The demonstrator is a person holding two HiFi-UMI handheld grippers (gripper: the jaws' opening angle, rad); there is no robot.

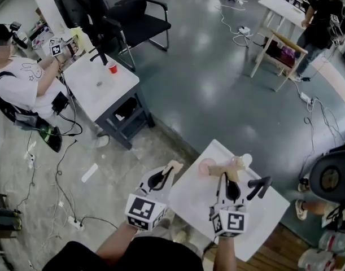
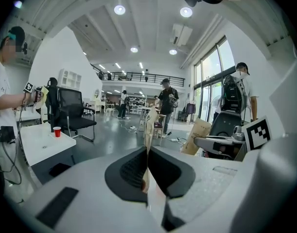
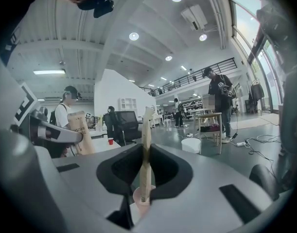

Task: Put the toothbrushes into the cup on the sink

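Both grippers hover over the white sink top (image 1: 195, 199). My left gripper (image 1: 171, 169) is shut on a flat kraft-paper toothbrush packet (image 2: 149, 125), which sticks out past the jaws over the sink's left corner. My right gripper (image 1: 231, 173) is shut on a second toothbrush packet (image 3: 147, 144), seen edge-on. That packet's lower end sits in or at the mouth of the pink cup (image 3: 141, 198). In the head view the cup (image 1: 206, 166) stands at the sink's far edge, between the two grippers. The left packet (image 3: 80, 130) also shows in the right gripper view.
A black faucet (image 1: 260, 186) rises just right of my right gripper. A white table (image 1: 101, 86) with a small red cup (image 1: 112, 67) stands far left, with a seated person (image 1: 20, 89) and a black chair (image 1: 130, 16) by it. Cables cross the floor.
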